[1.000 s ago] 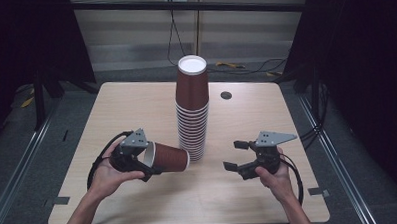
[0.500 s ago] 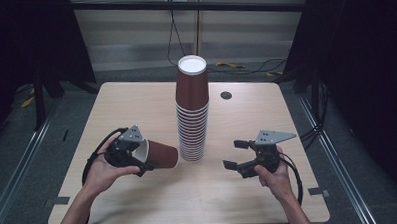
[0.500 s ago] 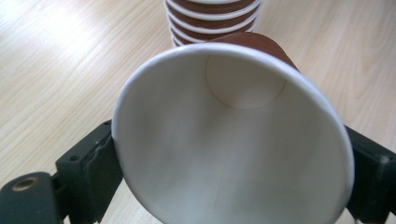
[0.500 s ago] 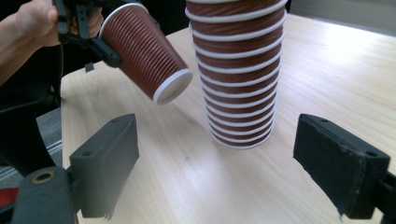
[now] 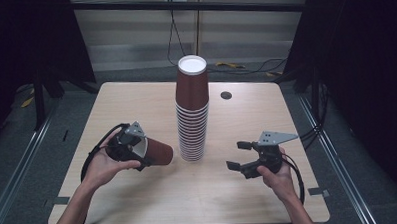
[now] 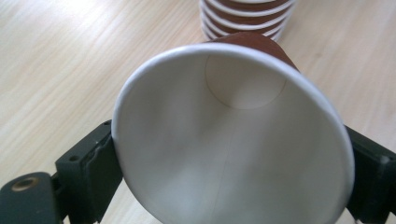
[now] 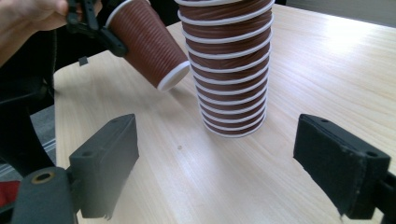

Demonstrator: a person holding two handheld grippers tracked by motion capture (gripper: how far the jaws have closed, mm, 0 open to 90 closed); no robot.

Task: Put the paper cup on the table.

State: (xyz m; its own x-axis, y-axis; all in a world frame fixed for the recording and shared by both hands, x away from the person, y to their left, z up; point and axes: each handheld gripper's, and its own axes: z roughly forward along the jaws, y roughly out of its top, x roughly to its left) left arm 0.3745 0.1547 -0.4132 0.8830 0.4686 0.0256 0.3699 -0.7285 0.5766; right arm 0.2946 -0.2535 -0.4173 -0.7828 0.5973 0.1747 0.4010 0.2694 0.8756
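Note:
A tall stack of brown paper cups [image 5: 192, 112] stands upside down at the table's middle; its lower part also shows as stack [image 7: 229, 70] and stack [image 6: 245, 18]. My left gripper [image 5: 138, 151] is shut on a single brown cup [image 5: 157, 151] held on its side, base toward the stack. In the left gripper view the cup's white inside [image 6: 229, 140] faces the camera between the two black jaws. In the right gripper view the held cup [image 7: 148, 42] hangs tilted just left of the stack. My right gripper [image 5: 240, 155] is open, to the right of the stack, with nothing between its fingers [image 7: 106, 158].
The light wooden table [image 5: 136, 104] has a small round dark hole [image 5: 226, 95] behind the stack at the right. Dark floor and metal rails run along both sides of the table. Cables trail from both grippers.
My left gripper with the cup has drawn back a little to the left and toward me, away from the stack. The right gripper has stayed in place, still open.

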